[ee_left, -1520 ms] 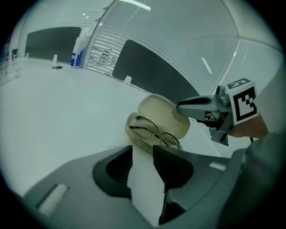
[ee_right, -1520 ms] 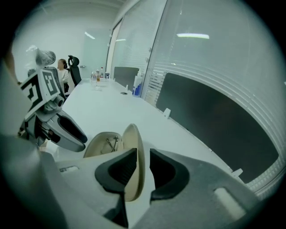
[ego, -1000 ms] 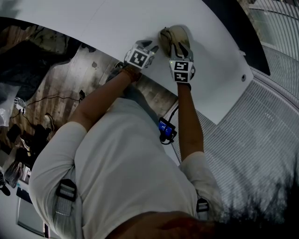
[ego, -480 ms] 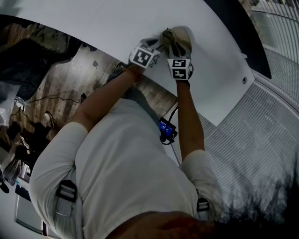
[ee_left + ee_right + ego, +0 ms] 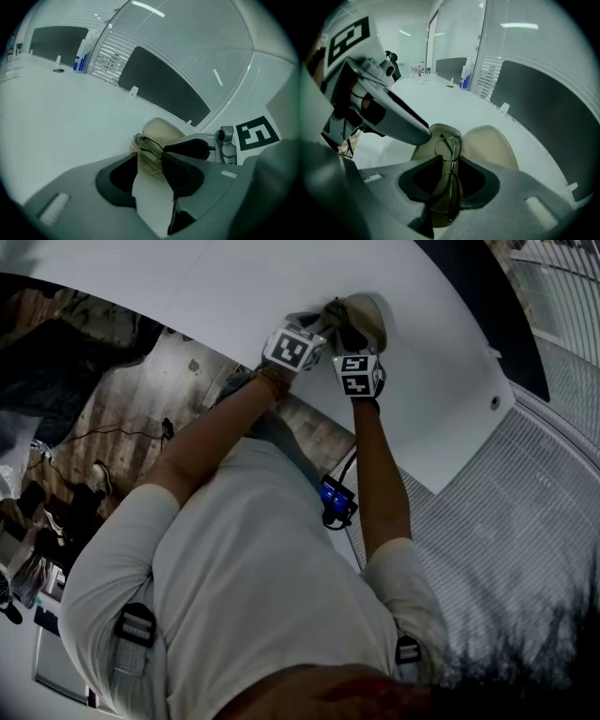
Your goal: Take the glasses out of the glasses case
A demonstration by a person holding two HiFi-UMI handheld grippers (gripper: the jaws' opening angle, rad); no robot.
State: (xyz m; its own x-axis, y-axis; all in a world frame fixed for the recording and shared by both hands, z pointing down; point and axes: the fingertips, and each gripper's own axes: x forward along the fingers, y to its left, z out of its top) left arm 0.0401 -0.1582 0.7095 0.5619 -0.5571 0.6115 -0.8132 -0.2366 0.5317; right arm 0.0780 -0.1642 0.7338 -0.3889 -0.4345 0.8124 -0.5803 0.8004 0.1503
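Note:
An open tan glasses case (image 5: 366,313) lies on the white table (image 5: 234,287), its lid (image 5: 490,143) folded back. Thin wire-framed glasses (image 5: 449,143) rest in its base (image 5: 423,153). My right gripper (image 5: 450,161) points steeply down over the case. Its jaws have just been opening and straddle the glasses' bridge without pressing on it. My left gripper (image 5: 150,161) is at the case's near end, where one of its fingers (image 5: 405,124) touches the rim. Its jaws have just been opening too and stand wide, with nothing gripped. In the head view both grippers (image 5: 323,326) (image 5: 352,336) meet at the case.
Dark partition panels (image 5: 164,89) stand along the table's far side, with bottles (image 5: 82,54) at the far end. A cable grommet (image 5: 495,401) sits near the table's right corner. The table edge (image 5: 309,404) runs just under my wrists, and grated floor (image 5: 525,521) lies at the right.
The left gripper has moved right, up to the case's edge. The right gripper has shifted up the picture, closer over the case.

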